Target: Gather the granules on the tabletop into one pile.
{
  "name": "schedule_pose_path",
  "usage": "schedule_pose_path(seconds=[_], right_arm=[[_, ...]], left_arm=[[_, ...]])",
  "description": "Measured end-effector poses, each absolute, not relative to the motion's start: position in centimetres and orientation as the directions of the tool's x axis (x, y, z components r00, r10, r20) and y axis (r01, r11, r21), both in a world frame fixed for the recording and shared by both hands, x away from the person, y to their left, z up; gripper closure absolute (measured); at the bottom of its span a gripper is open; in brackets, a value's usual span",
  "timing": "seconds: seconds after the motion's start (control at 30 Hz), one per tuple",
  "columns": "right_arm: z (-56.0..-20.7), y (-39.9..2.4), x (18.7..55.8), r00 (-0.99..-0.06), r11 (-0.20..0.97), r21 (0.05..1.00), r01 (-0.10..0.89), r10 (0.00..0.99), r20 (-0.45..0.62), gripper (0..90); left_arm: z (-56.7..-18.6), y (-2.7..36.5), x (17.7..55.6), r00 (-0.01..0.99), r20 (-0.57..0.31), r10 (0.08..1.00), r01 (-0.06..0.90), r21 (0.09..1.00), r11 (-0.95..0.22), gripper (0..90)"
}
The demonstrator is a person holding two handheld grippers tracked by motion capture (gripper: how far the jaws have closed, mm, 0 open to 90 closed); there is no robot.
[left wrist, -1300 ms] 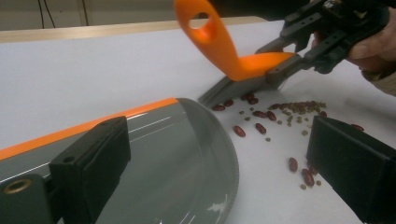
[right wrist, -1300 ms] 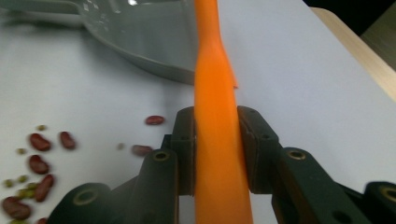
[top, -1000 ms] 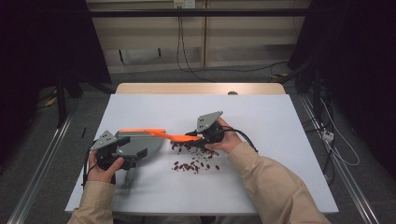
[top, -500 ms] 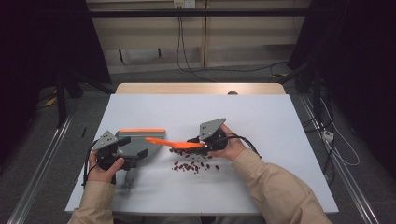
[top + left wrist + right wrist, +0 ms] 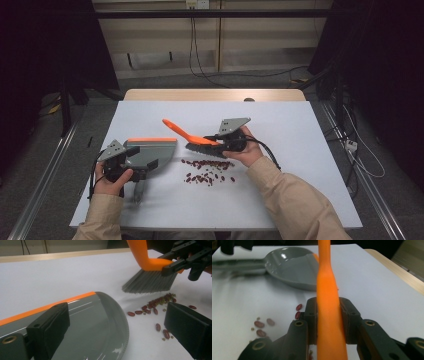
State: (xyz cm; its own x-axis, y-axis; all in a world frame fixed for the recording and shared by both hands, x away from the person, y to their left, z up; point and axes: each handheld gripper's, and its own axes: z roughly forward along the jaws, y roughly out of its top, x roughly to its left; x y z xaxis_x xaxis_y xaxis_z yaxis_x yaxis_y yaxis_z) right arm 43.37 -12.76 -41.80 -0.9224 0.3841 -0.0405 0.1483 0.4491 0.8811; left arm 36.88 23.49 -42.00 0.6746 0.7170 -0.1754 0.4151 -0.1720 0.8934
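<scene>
An orange hand brush (image 5: pixel 182 131) with grey bristles (image 5: pixel 148 282) is held tilted over the white table, handle pointing up and to the left. My right gripper (image 5: pixel 215 142) is shut on the brush's orange neck (image 5: pixel 328 290). The bristles hang just above a scatter of red beans (image 5: pixel 207 172) near the table's middle. To the left, a grey dustpan (image 5: pixel 152 150) with an orange edge lies flat. My left gripper (image 5: pixel 142 157) sits at it with jaws spread wide; in the left gripper view one jaw is over the pan (image 5: pixel 95 322) and the other over the beans (image 5: pixel 152 307).
The white tabletop (image 5: pixel 300 165) has bare room to the right and at the back. A wooden strip (image 5: pixel 215 94) runs along the far edge. Cables trail on the floor behind, and metal rails flank both sides of the table.
The brush handle has swung from lying nearly level over the dustpan to pointing up and away. The brush head has shifted slightly right, clear of the pan. The left gripper has stayed put.
</scene>
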Motion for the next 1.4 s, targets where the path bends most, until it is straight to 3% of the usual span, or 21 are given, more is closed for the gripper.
schedule_pose_path(seconds=[0.23, 0.47, 1.0, 1.4], right_arm=[[-40.7, -12.2, 41.5, -0.832, 0.315, 0.894, 0.32, 0.544, 0.106, 70.9], [-40.5, -10.9, 39.2, -0.746, 0.172, 0.894, 0.413, 0.627, 0.224, 71.0], [-41.6, -6.9, 36.7, -0.703, 0.13, 0.862, 0.489, 0.644, 0.301, 71.0], [-42.6, -6.3, 34.5, -0.717, 0.143, 0.835, 0.532, 0.6, 0.355, 70.9]], left_arm=[[-42.0, 23.5, 36.8, 0.674, -0.168, 0.719, 0.413, 0.893, -0.179, 6.2], [-41.9, 23.5, 36.8, 0.676, -0.163, 0.719, 0.409, 0.894, -0.182, 6.2], [-41.6, 23.6, 36.5, 0.672, -0.157, 0.723, 0.397, 0.901, -0.174, 6.2], [-41.6, 23.7, 36.5, 0.673, -0.147, 0.725, 0.395, 0.9, -0.184, 6.2]])
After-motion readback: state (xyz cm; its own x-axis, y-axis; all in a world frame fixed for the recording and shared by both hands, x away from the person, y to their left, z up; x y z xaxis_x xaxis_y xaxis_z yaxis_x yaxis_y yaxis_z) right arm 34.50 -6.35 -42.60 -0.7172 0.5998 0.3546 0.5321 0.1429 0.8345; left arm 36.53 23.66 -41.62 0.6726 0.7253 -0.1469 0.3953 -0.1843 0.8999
